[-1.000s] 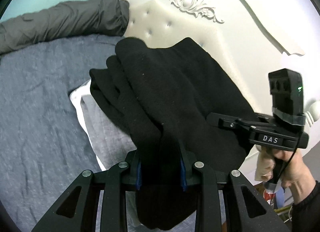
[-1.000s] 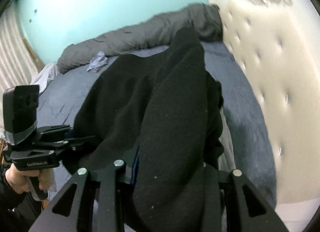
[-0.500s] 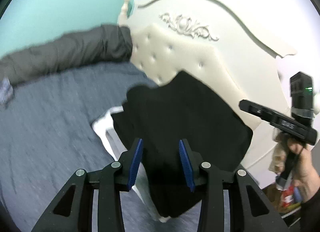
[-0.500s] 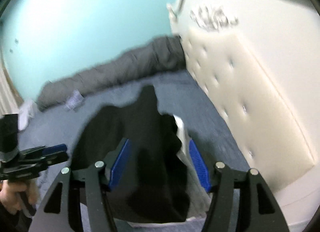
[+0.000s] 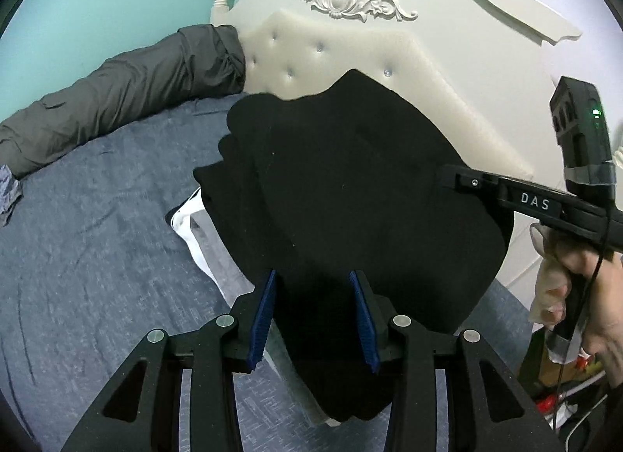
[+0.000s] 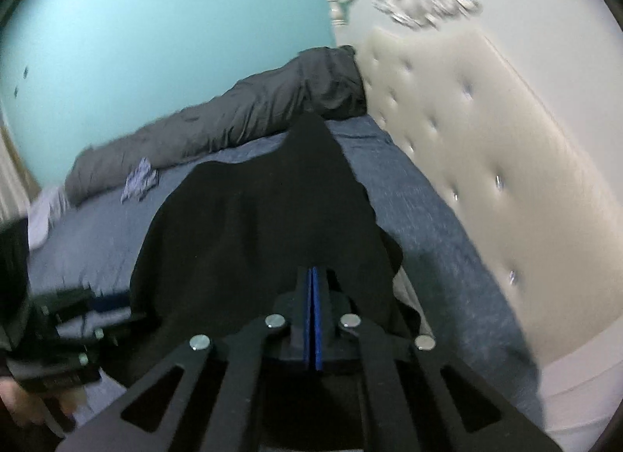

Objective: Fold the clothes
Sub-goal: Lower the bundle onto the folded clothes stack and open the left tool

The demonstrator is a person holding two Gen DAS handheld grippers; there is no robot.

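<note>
Two grippers attend a black garment lying in layers on a grey-and-white stack near the headboard. Left gripper: pads apart, gripping nothing. Right gripper: pads together, apparently empty, though blur hinders. The fold looks laid; squaring edges seems what remains. Blue bedspread, grey duvet, teal wall.

Black fleece garment folded in layers, lying on white-edged grey pillow.
</note>
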